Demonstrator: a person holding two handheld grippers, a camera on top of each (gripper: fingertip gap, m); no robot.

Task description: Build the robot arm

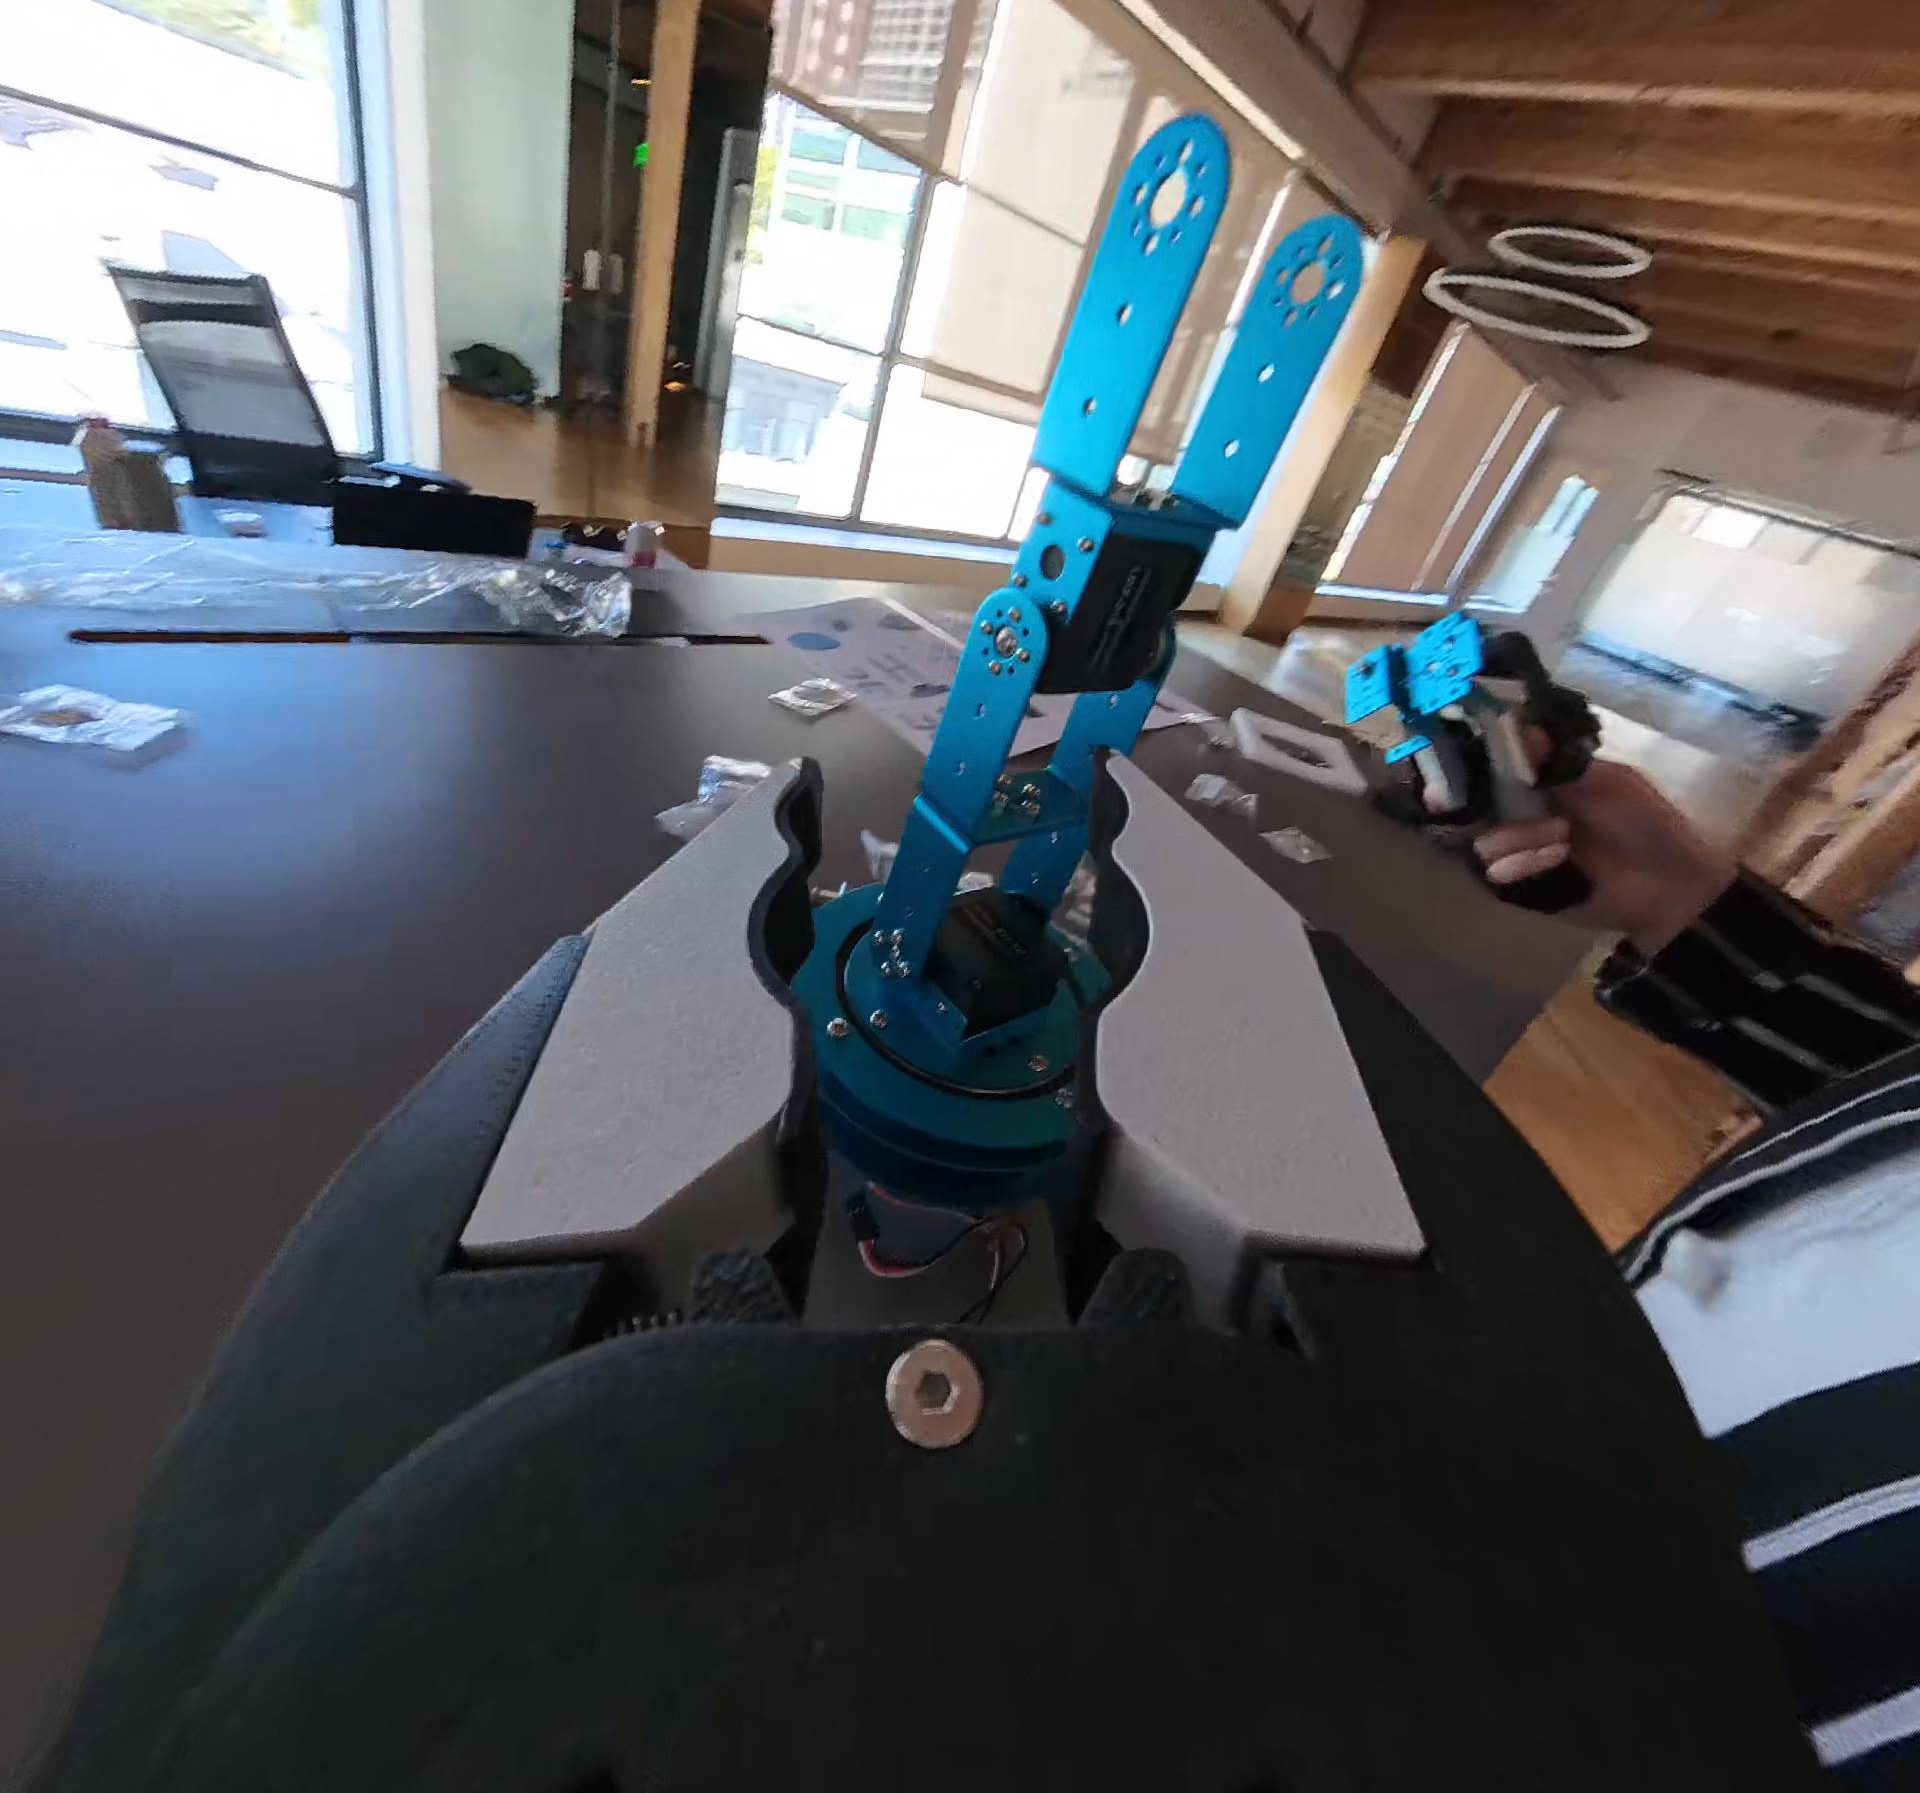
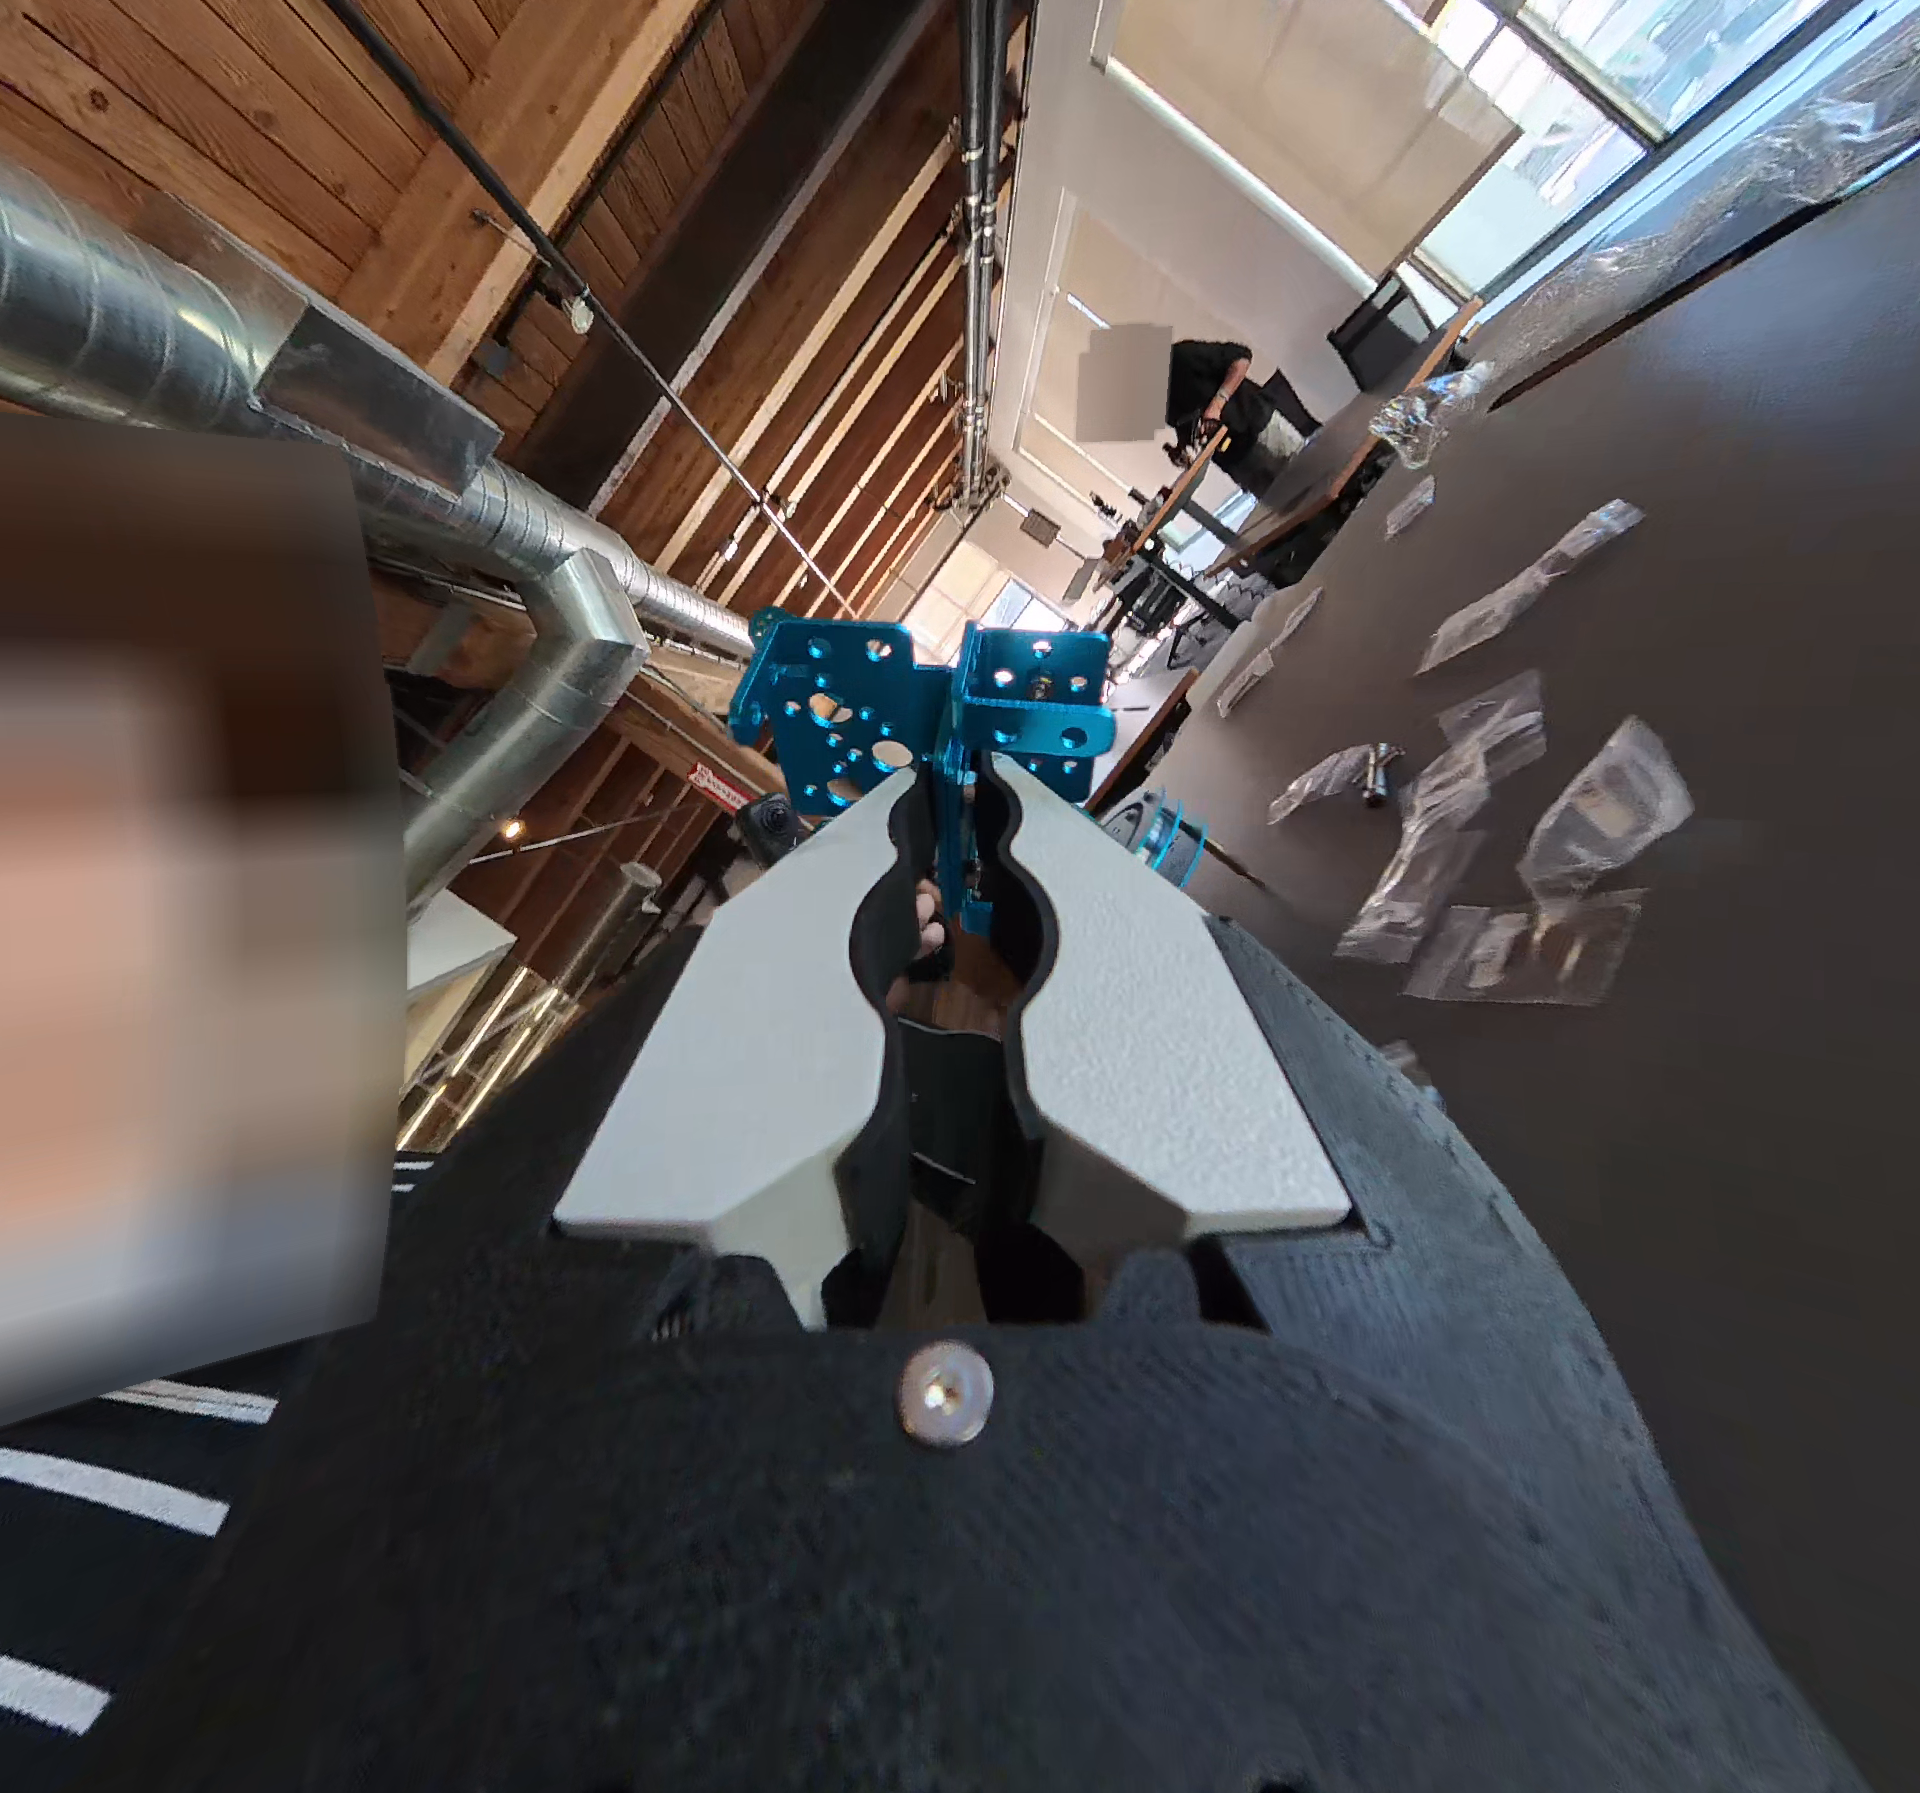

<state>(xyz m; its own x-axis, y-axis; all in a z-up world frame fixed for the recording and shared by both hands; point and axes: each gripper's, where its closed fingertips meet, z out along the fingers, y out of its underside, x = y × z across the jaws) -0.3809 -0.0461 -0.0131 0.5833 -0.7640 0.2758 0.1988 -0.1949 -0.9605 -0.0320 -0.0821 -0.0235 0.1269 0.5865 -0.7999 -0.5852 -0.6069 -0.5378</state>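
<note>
In the left wrist view my left gripper (image 1: pixel 956 775) is shut on the round base (image 1: pixel 935 1068) of a blue metal robot arm (image 1: pixel 1101 517). The arm has black servos and two long blue plates that point up and away, and it is held above the dark table (image 1: pixel 312 860). My right gripper (image 2: pixel 958 775) is shut on a blue perforated metal bracket (image 2: pixel 894 715), which sticks out past its fingertips. In the left wrist view the right gripper (image 1: pixel 1455 756) is off to the right, held by a gloved hand (image 1: pixel 1600 850), with the bracket (image 1: pixel 1418 673) apart from the arm.
Several small clear plastic bags of parts (image 2: pixel 1507 860) lie on the table (image 2: pixel 1766 393), with a printed sheet (image 1: pixel 883 652) and crumpled plastic wrap (image 1: pixel 499 590). A black chair (image 1: pixel 229 382) stands at the far side. A person (image 2: pixel 1226 393) stands far off by other desks. About 35 centimeters separates my left fingertips from my right.
</note>
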